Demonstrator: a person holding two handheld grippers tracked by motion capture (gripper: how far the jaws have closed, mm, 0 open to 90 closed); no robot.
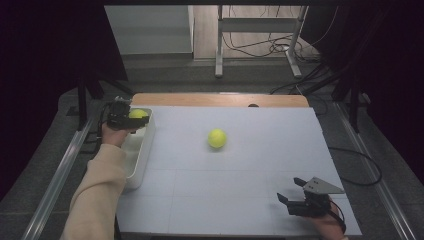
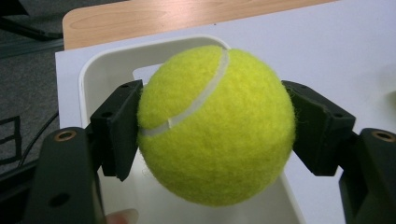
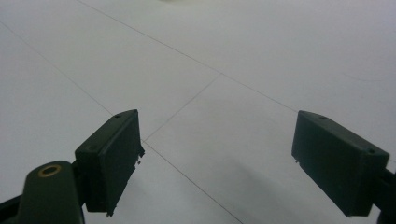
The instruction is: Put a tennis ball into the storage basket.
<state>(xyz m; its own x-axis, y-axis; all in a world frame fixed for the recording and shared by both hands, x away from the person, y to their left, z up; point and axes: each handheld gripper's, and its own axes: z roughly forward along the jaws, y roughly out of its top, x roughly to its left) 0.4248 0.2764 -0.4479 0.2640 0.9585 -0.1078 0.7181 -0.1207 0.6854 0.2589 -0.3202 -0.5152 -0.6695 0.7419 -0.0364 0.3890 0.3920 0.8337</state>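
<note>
Left gripper (image 1: 131, 120) clamps ball (image 2: 215, 125) over bin (image 1: 145, 150), far left, prob for drop-in. Right gripper (image 1: 294, 192) wide, empty, parked near right; 2nd ball (image 1: 217, 138) waits mid-table.

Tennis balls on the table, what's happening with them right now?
A person works with two handheld grippers. The left gripper is shut on a tennis ball and holds it over the white bin at the table's left edge. A second tennis ball sits loose near the middle of the white table. The right gripper has its jaws open with nothing between them, low over the table's near right corner.
</note>
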